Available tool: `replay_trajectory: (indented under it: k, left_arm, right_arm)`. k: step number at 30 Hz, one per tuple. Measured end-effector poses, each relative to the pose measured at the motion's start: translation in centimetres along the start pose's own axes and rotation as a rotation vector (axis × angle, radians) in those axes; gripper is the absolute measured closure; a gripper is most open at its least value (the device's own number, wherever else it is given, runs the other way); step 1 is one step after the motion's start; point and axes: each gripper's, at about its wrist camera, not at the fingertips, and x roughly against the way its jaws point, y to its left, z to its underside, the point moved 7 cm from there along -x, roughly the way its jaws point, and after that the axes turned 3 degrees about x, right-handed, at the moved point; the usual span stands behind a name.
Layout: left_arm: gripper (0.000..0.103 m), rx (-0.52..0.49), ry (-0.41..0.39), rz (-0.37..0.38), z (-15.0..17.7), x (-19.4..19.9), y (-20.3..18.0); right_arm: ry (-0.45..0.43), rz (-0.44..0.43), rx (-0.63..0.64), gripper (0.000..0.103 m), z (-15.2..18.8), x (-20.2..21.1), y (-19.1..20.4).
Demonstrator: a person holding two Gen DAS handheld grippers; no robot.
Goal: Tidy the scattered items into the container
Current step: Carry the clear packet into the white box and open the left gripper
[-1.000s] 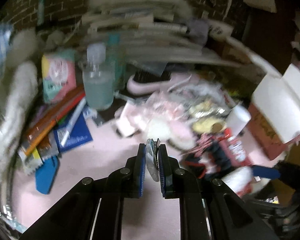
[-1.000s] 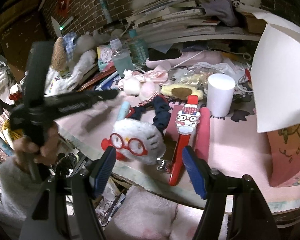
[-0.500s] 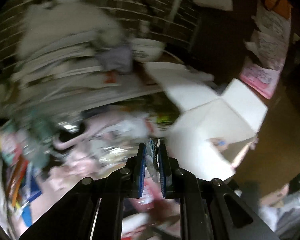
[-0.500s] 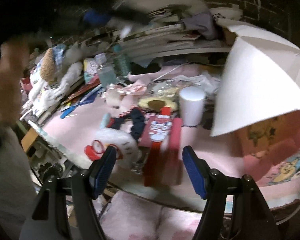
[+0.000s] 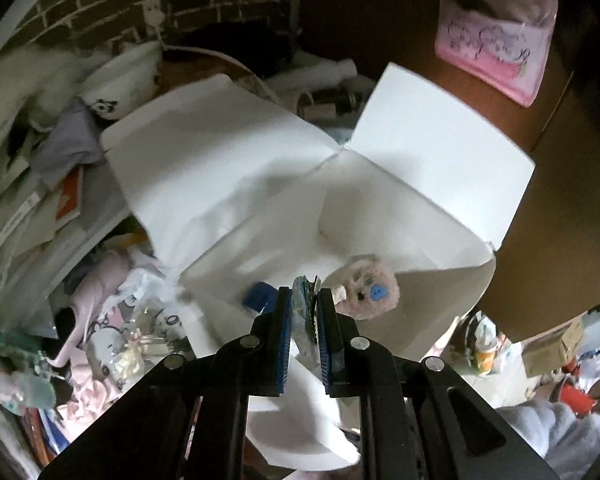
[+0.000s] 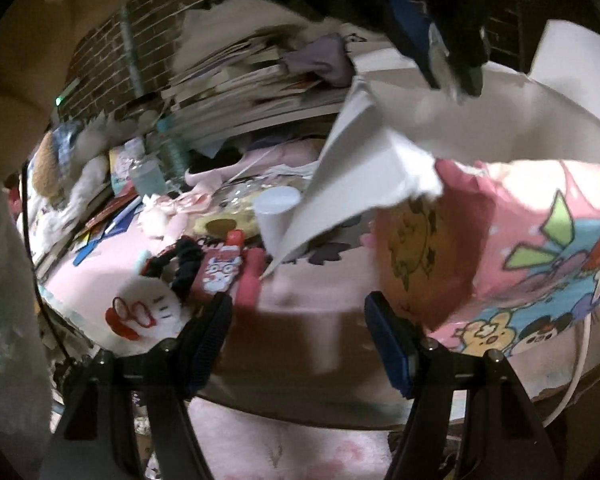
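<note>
A pink tabletop [image 6: 300, 300] carries a white plush with red glasses [image 6: 144, 314], dark scrunchies [image 6: 184, 264], a white cup [image 6: 276, 212] and a cartoon-printed pink box [image 6: 520, 256].

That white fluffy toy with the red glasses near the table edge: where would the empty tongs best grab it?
Probably across its plump round body, coming from the table's front edge, where it lies nearest. The right tongs are open beside it. The soft fur should squeeze and hold; the dark scrunchie crowds its far side, so avoid reaching from behind.
</note>
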Motion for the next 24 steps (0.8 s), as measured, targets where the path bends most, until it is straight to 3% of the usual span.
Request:
replay_trajectory:
  k: [12, 14, 16, 20, 22, 24]
  left_arm:
    - [0.094, -0.015, 0.05, -0.031, 0.8, -1.5, -0.1]
    - [0.084, -0.011, 0.038, -0.031, 0.8, -1.0, 0.1]
    - [0.066, -0.011, 0.013, -0.032, 0.7, -0.4, 0.4]
    - [0.05, 0.009, -0.059, -0.016, 0.7, 2.2, 1.4]
    - [0.033, 0.023, -0.099, -0.018, 0.8, 3.8, 2.2]
    - [0.027, 0.037, -0.146, -0.038, 1.1, 5.3, 3.2]
  right_arm:
    - [-0.007, -0.017, 0.002, 0.037, 0.7, 0.4, 0.1]
    - [-0.01, -0.026, 0.006, 0.037, 0.7, 0.5, 0.3]
    - [-0.009, -0.034, 0.01, 0.037, 0.8, 0.4, 0.4]
    - [-0.006, -0.066, 0.018, 0.037, 1.1, 0.2, 0.9]
    - [-0.01, -0.081, 0.029, 0.037, 1.2, 0.2, 1.3]
    - [-0.021, -0.093, 0.043, 0.037, 1.3, 0.4, 1.7]
